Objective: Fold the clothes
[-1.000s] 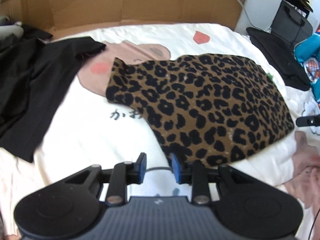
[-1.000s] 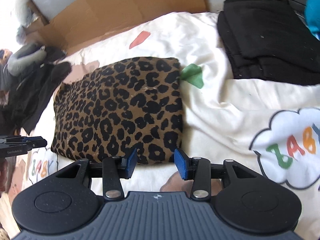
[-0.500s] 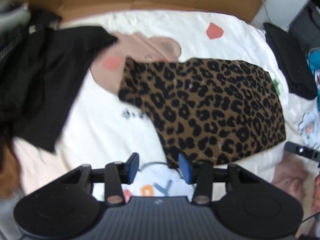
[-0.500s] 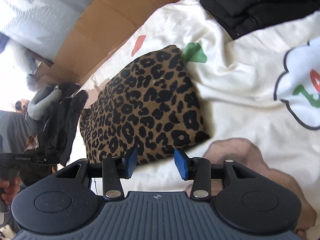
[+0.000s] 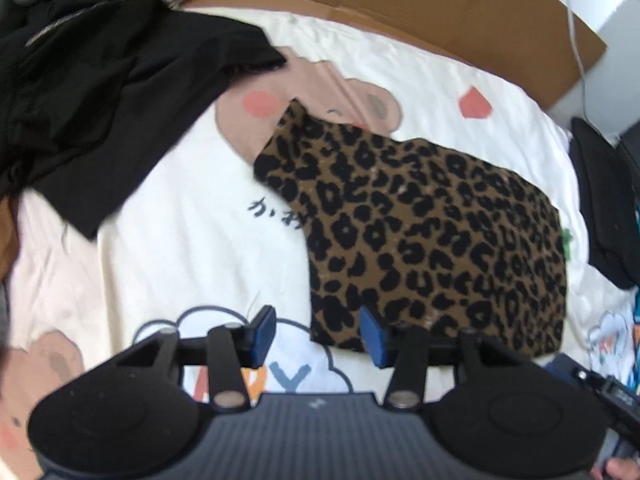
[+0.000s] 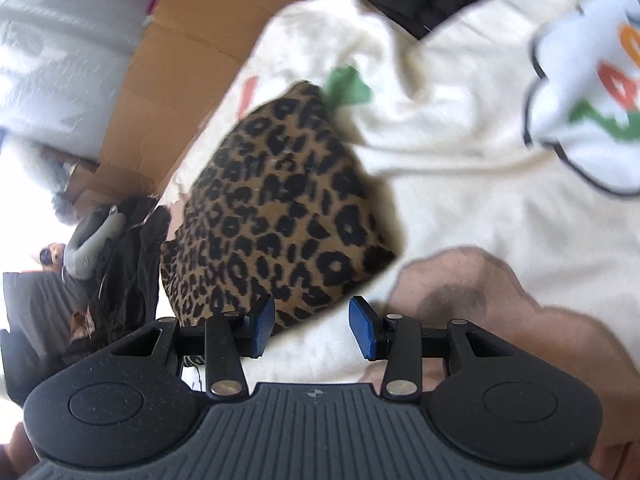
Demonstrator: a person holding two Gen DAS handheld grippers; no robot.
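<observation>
Up and to the left of the left gripper, a heap of black clothes lies spread on the cream bedspread, reaching back toward the brown cardboard that lines the far edge. The left gripper's 2 blue pads stand partly apart with nothing pinched; under the gap is bare bedspread with a cloud print, and the near left corner of the leopard-print garment sits just beyond the right pad. That garment lies flat and folded ahead and to the right of this gripper, with a narrow flap reaching back over a pink bear print. Farther right, a folded black stack rests near the bed's edge, well clear of the gripper. In the right wrist view, dark clothes pile at the far left, and the leopard-print garment lies straight ahead and slightly left of the right gripper, its near edge just past the left pad. This gripper's jaws are also held about half apart, empty, over the cream bedspread. To the right and ahead is a cloud print with coloured letters
</observation>
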